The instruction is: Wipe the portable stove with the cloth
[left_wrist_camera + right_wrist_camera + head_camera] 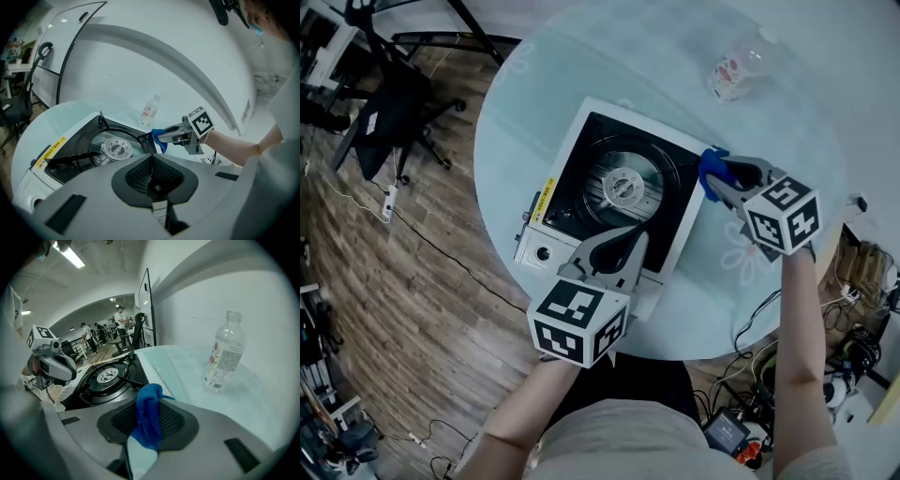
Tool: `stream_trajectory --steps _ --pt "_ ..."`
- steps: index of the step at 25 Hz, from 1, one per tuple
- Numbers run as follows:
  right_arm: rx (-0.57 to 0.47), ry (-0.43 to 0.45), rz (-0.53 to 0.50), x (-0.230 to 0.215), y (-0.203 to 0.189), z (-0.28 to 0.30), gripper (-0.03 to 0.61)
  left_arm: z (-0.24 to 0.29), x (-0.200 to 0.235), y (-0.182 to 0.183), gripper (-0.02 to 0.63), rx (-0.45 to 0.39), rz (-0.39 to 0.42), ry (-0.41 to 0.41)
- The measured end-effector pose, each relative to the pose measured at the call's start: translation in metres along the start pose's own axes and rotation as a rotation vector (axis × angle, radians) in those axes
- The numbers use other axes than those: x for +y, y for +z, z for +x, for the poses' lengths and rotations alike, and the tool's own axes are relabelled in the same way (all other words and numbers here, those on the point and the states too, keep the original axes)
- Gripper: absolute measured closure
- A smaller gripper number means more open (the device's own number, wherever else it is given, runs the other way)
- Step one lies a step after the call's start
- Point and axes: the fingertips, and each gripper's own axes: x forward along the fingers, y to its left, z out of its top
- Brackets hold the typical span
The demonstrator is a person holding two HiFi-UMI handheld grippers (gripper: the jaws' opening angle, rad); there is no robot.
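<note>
Nearest, the left gripper is at the stove's near edge, its jaws together on nothing. Beyond it, the right gripper clamps the blue cloth at the stove's right rim. Wiping looks barely begun. Whether the cloth touches the stove, or which parts are already clean, I cannot tell.

Looks like open-plan office or lab to me. Swivel chair, power strip, loose cables on wood floor beside my round table; people standing in far hall, strip lights overhead.
</note>
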Motion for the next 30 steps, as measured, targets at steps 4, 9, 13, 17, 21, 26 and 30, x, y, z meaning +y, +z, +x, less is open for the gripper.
stream_trajectory --steps 4,9,13,17,21,26,30 --pt "0.001 -0.023 0.006 0.008 -0.003 -0.001 0.456 -0.004 0.004 -0.004 0.595 0.006 0.008 -0.004" --pt "-0.002 -0.053 0.020 0.019 -0.007 -0.002 0.456 -0.010 0.008 -0.011 0.595 0.023 0.022 -0.018" --pt "-0.009 -0.070 0.045 0.026 -0.010 -0.003 0.456 -0.016 0.011 -0.018 0.595 0.037 0.031 -0.024" --pt "-0.036 -0.103 0.086 0.032 -0.013 -0.005 0.456 -0.021 0.013 -0.023 0.595 0.049 0.041 -0.033" --pt "-0.054 -0.124 0.113 0.042 -0.016 -0.008 0.456 -0.028 0.014 -0.028 0.595 0.057 0.049 -0.041" --pt "-0.057 -0.137 0.125 0.052 -0.020 -0.009 0.456 -0.033 0.015 -0.036 0.595 0.072 0.060 -0.050" --pt "-0.064 -0.143 0.143 0.060 -0.023 -0.010 0.456 -0.037 0.015 -0.038 0.595 0.078 0.066 -0.057"
